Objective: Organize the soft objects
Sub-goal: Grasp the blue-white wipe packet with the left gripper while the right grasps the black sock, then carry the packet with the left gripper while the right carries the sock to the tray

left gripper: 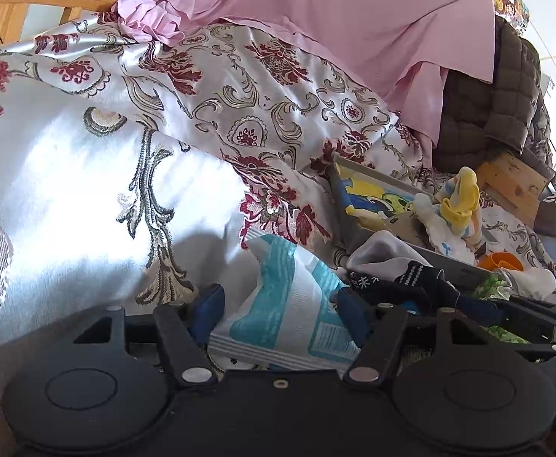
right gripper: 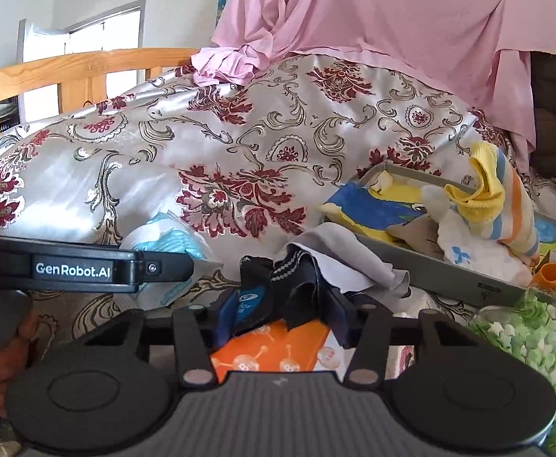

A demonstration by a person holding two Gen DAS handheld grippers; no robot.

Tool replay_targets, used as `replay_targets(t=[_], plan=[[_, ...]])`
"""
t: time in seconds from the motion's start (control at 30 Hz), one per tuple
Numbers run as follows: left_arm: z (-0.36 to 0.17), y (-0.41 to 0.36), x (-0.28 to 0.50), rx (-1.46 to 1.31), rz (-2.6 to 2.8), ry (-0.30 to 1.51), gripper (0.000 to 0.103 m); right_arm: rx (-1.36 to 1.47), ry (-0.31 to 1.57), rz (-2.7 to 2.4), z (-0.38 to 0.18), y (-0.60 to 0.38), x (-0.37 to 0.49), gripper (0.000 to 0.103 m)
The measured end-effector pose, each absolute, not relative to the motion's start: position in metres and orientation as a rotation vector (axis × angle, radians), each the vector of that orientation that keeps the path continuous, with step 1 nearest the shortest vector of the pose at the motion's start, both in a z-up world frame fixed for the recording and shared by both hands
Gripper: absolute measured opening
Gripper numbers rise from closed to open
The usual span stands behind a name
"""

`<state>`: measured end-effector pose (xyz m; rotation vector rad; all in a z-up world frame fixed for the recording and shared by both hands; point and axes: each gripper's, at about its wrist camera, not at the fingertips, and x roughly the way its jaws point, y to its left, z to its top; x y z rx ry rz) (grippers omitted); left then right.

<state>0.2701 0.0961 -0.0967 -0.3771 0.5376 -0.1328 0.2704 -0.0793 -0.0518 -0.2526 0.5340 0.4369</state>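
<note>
Your left gripper [left gripper: 278,316] has the teal-and-white packet [left gripper: 289,304] sitting right between its blue pads, crumpled and standing up out of the gap, on the silver floral bedspread [left gripper: 87,190]. Both pads look like they're against the packet's sides, so I'd call that a pinch, though the near ends of the pads are partly hidden. Your right gripper [right gripper: 278,316] has the dark navy sock [right gripper: 289,285] with the white dotted trim bunched between its pads; the cloth fills the gap and the pads press into it.

Stuff only one camera gives you: the right wrist view shows an orange printed cloth [right gripper: 278,350] lying under the right jaws, a green-and-white speckled fabric [right gripper: 525,346] off to the right, and the left gripper's arm with the GenRobot.AI label crossing in from the left, the packet poking out behind it. It also catches fingers [right gripper: 7,361] at the lower left edge. The left wrist view gives you the packet up close plus the navy sock just right of its jaws.

Behind both, the grey tray [right gripper: 449,278] holds a blue-and-yellow picture piece, a white cloth and a yellow striped sock [right gripper: 494,198]. A grey cloth [right gripper: 338,251] drapes over its near rim, touching the navy sock. A pink sheet [left gripper: 335,19] hangs at the back.
</note>
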Motion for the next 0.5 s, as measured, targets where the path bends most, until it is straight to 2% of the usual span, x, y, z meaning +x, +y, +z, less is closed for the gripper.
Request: replay_targets(t=[0.17, 0.23, 0.5], plan=[[-0.0975, 0.0961, 0.2692, -0.376, -0.133, 0.533, 0.067, -0.243, 0.530, 0.424, -0.0509, -0.0801, 0.2725, 0.039], [-0.0976, 0.0966, 0.2689, -0.379, -0.137, 0.533, 0.067, -0.242, 0.524, 0.422, -0.0499, -0.0798, 0.2719, 0.029], [-0.0995, 0.0952, 0.2694, -0.375, -0.149, 0.532, 0.066, -0.255, 0.485, 0.421, -0.0485, -0.0780, 0.2649, 0.006]])
